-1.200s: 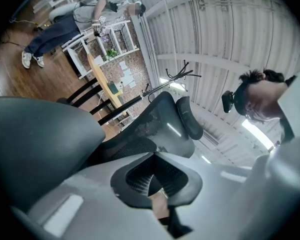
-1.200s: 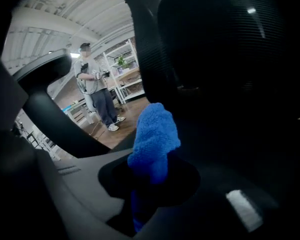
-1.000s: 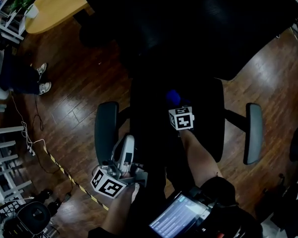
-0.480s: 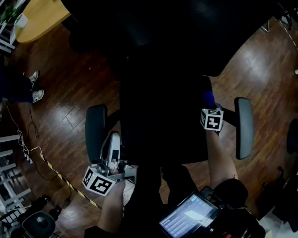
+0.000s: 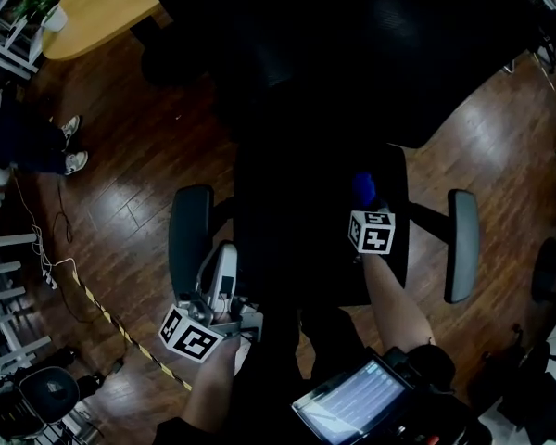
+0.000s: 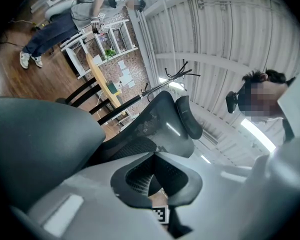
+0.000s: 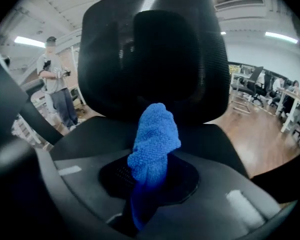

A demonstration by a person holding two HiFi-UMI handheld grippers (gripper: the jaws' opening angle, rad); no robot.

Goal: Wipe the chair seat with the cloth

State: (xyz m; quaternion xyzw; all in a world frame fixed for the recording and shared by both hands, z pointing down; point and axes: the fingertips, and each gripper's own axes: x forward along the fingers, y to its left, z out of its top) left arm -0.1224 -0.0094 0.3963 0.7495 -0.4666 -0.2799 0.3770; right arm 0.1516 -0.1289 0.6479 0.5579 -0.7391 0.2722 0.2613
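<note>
A black office chair fills the middle of the head view, its seat (image 5: 296,239) between two grey armrests (image 5: 190,239). My right gripper (image 5: 366,207) is over the right part of the seat, shut on a bunched blue cloth (image 5: 363,189). In the right gripper view the cloth (image 7: 155,139) sticks up out of my right gripper (image 7: 150,176) toward the chair's backrest (image 7: 155,59). My left gripper (image 5: 224,272) hangs beside the left armrest, off the seat. In the left gripper view my left gripper (image 6: 156,164) has its jaws together with nothing in them.
Dark wooden floor surrounds the chair. A yellow table (image 5: 93,7) stands at the back left, with a person's shoes (image 5: 74,146) near it. A cable and striped tape (image 5: 120,323) cross the floor at left. A tablet (image 5: 352,406) sits at my waist.
My right gripper swept the cloth from the seat's middle out to its right edge, then came back a little leftward. The left gripper stayed by the left armrest.
</note>
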